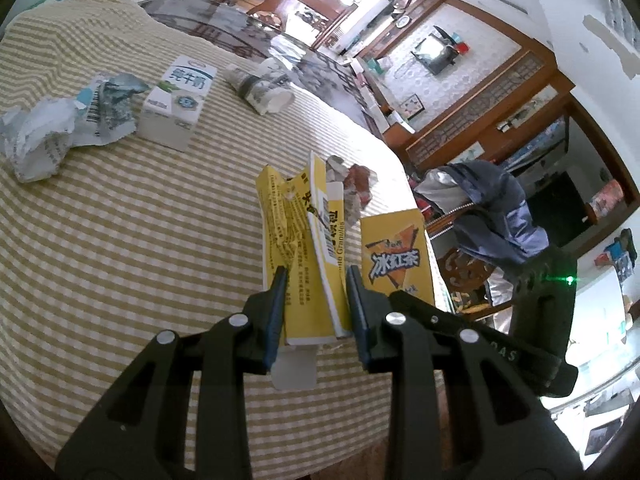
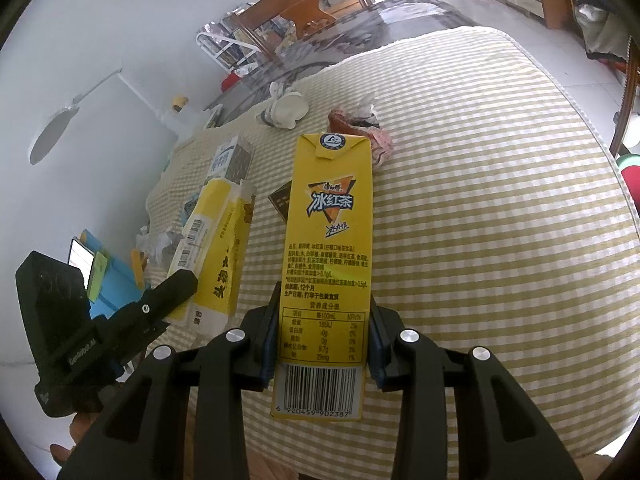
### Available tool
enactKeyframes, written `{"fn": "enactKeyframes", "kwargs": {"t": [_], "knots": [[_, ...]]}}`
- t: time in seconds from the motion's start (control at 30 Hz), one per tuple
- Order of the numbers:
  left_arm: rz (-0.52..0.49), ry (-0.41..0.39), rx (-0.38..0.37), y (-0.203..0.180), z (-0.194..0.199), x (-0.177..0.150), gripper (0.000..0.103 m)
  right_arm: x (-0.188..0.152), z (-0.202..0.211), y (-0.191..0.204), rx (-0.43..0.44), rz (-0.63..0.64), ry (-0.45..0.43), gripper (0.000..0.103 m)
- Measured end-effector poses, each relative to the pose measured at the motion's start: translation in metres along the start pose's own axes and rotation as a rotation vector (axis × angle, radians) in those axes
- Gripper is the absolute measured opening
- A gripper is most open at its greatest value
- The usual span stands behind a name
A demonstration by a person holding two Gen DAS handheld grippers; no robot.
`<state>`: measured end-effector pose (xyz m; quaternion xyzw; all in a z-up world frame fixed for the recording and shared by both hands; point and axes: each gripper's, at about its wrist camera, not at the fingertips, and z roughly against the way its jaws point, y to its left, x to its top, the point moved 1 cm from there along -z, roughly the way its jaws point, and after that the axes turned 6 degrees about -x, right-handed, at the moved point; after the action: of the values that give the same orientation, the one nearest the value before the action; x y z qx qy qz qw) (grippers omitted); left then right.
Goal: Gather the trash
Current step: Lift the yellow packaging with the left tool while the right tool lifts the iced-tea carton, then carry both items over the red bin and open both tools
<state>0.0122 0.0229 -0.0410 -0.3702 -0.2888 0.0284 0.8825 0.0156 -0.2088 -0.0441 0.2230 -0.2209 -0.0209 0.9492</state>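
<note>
My left gripper [image 1: 316,276] is shut on a torn yellow medicine box [image 1: 308,248] and holds it above the checked tablecloth [image 1: 120,240]. My right gripper [image 2: 324,300] is shut on a yellow iced-tea carton [image 2: 330,240], held upright; it also shows in the left wrist view [image 1: 396,256]. The yellow box also shows at the left of the right wrist view [image 2: 218,256], with the left gripper [image 2: 172,288] on it. On the table lie a white milk carton [image 1: 180,100], crumpled paper [image 1: 36,140], a torn wrapper [image 1: 108,108], a paper cup [image 1: 260,88] on its side and a reddish crumpled wrapper [image 2: 360,128].
The round table's edge [image 1: 416,208] curves at the right. Beyond it stands a wooden chair [image 1: 472,276] with blue clothing [image 1: 492,208] draped on it. Wooden cabinets [image 1: 480,132] line the far wall. A blue box [image 2: 116,284] sits at the table's left side.
</note>
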Motion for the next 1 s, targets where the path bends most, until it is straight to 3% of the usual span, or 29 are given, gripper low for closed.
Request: {"fn": "enactKeyframes", "kwargs": {"t": [0.7,1.0], "knots": [[-0.035,0.024,-0.003,-0.008,-0.006,-0.004,0.029,0.012,0.031,-0.011,0.001,-0.041,-0.096,0.034],[-0.145,-0.048,0.05,-0.054,0.01,-0.005,0.029,0.008,0.08,-0.038,0.035,-0.092,-0.2,0.034]]}}
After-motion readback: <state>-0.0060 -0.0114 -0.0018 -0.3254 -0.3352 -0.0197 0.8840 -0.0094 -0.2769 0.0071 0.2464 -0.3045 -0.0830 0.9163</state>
